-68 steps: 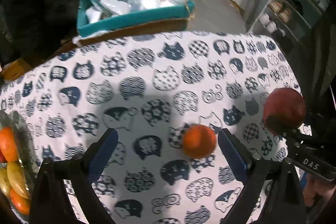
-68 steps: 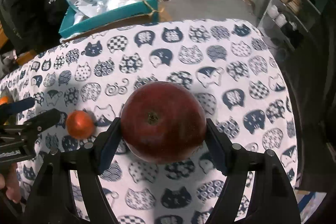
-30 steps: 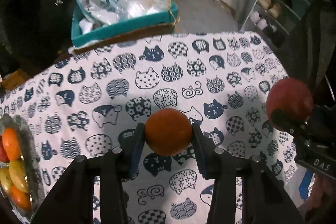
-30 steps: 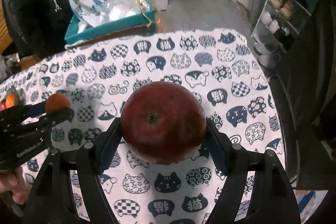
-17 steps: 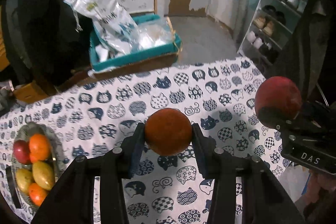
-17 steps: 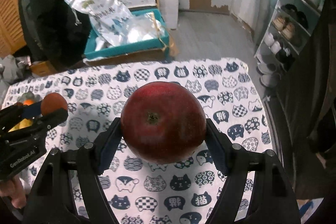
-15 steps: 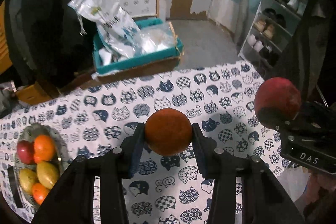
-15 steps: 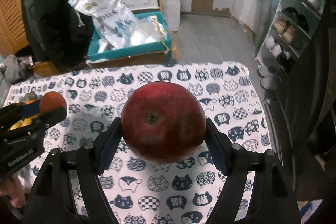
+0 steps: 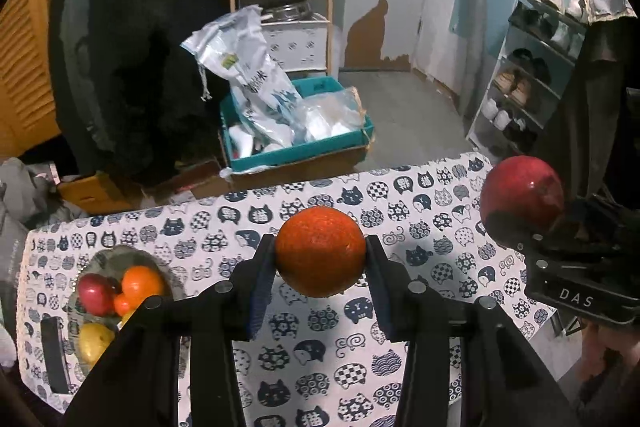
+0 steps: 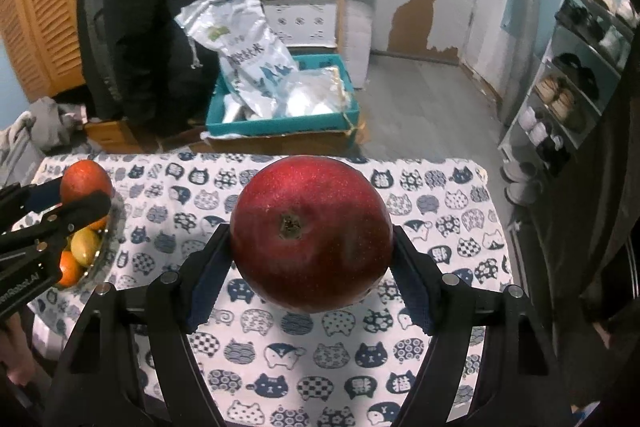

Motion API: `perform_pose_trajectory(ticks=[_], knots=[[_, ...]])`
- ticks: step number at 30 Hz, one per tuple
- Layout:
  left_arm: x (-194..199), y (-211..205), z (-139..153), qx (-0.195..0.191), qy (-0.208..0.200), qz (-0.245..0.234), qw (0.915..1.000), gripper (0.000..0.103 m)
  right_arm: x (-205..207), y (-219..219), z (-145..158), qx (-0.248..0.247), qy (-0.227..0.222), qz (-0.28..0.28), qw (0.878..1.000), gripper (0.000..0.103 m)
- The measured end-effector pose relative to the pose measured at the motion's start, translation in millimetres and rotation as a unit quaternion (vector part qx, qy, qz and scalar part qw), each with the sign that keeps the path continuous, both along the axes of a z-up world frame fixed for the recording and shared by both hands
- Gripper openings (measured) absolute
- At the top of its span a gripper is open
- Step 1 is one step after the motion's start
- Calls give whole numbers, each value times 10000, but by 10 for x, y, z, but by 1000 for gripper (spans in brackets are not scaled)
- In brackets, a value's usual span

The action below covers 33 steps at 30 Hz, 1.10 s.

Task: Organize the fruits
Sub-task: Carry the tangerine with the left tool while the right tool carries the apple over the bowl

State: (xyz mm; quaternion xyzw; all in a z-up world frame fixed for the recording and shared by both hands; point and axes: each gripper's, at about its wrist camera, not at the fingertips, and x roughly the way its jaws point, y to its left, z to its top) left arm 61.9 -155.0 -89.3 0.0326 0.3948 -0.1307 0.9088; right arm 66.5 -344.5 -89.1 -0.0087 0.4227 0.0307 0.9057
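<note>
At the left end of the counter (image 9: 400,367), draped in a cat-print cloth (image 10: 304,363), sat a bowl (image 9: 116,255) already heaped with fruit: a red apple, oranges and yellow ones. Further along, the left claw (image 9: 321,255) pinched an orange (image 9: 320,251) tight between its blue pads, up in the air above the cloth. To the right, the right claw (image 10: 311,239) gripped a big red apple (image 10: 311,239), its pads pressed to both sides, also clear of the counter. Behind the counter stood a teal box (image 9: 296,143) stuffed with plastic bags.
</note>
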Motion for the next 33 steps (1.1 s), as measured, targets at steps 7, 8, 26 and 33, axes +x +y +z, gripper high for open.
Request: perform_pose_trajectory(ticks=[7, 8, 26, 33], knots=[[-91, 310, 113, -27, -115, 204, 9997, 44, 23, 241, 77, 85, -69, 248, 9996, 76], [-99, 355, 128, -35, -125, 239, 9996, 44, 36, 298, 84, 88, -72, 302, 9995, 76], [-149, 1280, 244, -69, -257, 1073, 9939, 44, 183, 1143, 155, 159, -76, 1035, 9945, 76], [-154, 1664, 183, -73, -177, 1407, 9899, 44, 255, 1511, 131, 201, -16, 1302, 9913, 76]])
